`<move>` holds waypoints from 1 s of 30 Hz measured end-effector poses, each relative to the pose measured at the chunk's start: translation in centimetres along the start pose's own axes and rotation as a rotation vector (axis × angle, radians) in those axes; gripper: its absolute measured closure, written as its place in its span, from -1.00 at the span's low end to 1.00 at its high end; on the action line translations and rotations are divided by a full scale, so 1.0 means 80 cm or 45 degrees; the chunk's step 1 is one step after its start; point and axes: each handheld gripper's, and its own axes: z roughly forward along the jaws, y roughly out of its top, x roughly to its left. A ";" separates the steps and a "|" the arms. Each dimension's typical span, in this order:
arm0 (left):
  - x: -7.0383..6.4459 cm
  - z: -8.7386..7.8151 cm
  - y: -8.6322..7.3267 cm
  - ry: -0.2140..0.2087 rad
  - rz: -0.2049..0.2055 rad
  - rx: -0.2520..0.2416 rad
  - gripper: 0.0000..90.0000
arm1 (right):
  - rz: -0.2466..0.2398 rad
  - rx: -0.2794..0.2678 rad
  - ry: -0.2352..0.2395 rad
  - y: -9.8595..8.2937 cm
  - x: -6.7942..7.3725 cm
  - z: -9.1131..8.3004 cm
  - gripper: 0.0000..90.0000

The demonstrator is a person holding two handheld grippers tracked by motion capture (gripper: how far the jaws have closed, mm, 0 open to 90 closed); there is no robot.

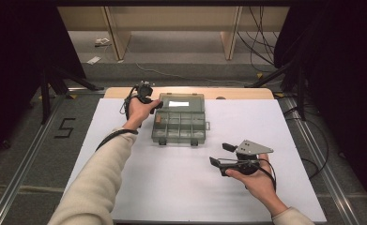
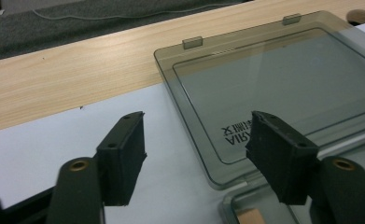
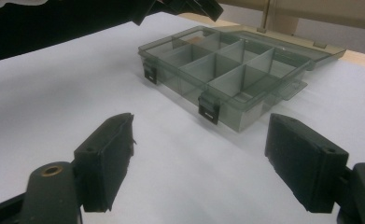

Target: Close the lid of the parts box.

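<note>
- A smoky, see-through compartment box (image 1: 179, 126) sits on the white sheet (image 1: 172, 187) toward the far side of the table, its lid (image 1: 181, 102) swung fully open and lying flat behind it, reaching toward the bare wooden edge (image 1: 247, 93).
- In the right gripper view, the dividers split the tray (image 3: 227, 74) into several cells; two dark latches (image 3: 208, 111) hang down its near wall. What the cells hold is hard to tell through the tinted plastic.
- In the left gripper view, a small tan patch shows in the tray at the bottom edge, cut off by the frame, so it cannot be identified. Printing on the lid (image 2: 283, 88) reads upside down and is partly hidden behind one jaw.
- The left gripper (image 2: 196, 154) hovers at the left rear corner of the box, just beside the lid's edge, jaws spread wide with nothing between them; in the high view the hand (image 1: 141, 110) covers most of it.
- The right gripper (image 1: 221, 154) is held well apart from the box, nearer the person, pointing toward the tray with jaws wide apart and empty.
</note>
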 end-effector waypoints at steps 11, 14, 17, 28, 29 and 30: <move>0.006 0.017 0.006 0.004 -0.032 0.071 0.26 | -0.003 0.005 0.006 0.000 0.000 0.000 -0.45; 0.006 0.022 0.004 -0.007 -0.042 0.085 0.32 | -0.006 0.006 0.010 0.000 0.001 0.001 -0.45; 0.003 0.026 0.005 0.011 -0.013 0.090 0.38 | -0.010 0.011 0.010 0.000 0.002 0.001 -0.44; -0.005 0.034 0.006 0.005 -0.014 0.127 0.53 | -0.010 0.015 0.010 0.000 0.002 0.001 -0.43; -0.005 0.034 0.006 0.003 -0.019 0.125 0.54 | -0.008 0.013 0.009 0.000 0.002 0.001 -0.43; -0.005 0.035 0.006 0.004 -0.024 0.124 0.55 | -0.008 0.011 0.009 0.001 0.002 0.001 -0.43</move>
